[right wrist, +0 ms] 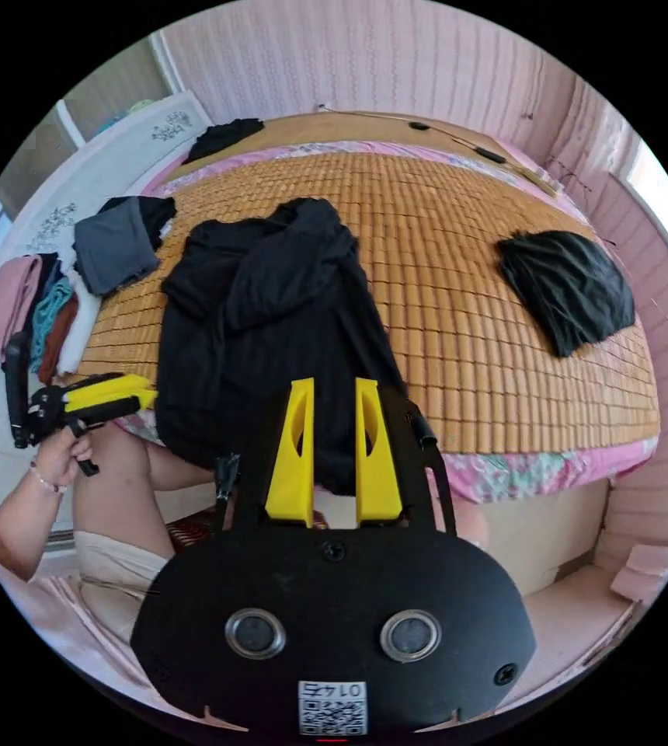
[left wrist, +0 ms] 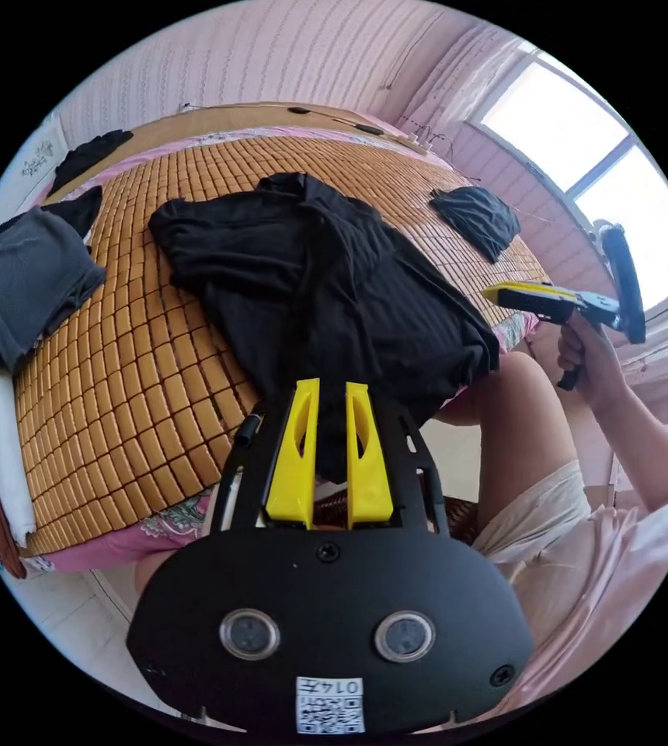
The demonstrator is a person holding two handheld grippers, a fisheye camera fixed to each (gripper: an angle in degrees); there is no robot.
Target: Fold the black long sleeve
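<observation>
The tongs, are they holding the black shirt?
No. Both tongs, left and right, are open and hold nothing; the black long sleeve lies crumpled on the bed mat.

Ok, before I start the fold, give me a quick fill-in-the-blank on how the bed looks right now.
1. The black long sleeve lies crumpled on the ____ mat.
2. Its lower edge hangs over the mat's ____ edge, toward the person.
3. The smaller black garment lies ____ from the long sleeve, not touching it.
4. Both the left gripper and the right gripper hold ____.

Missing words: bamboo; near; apart; nothing
</observation>
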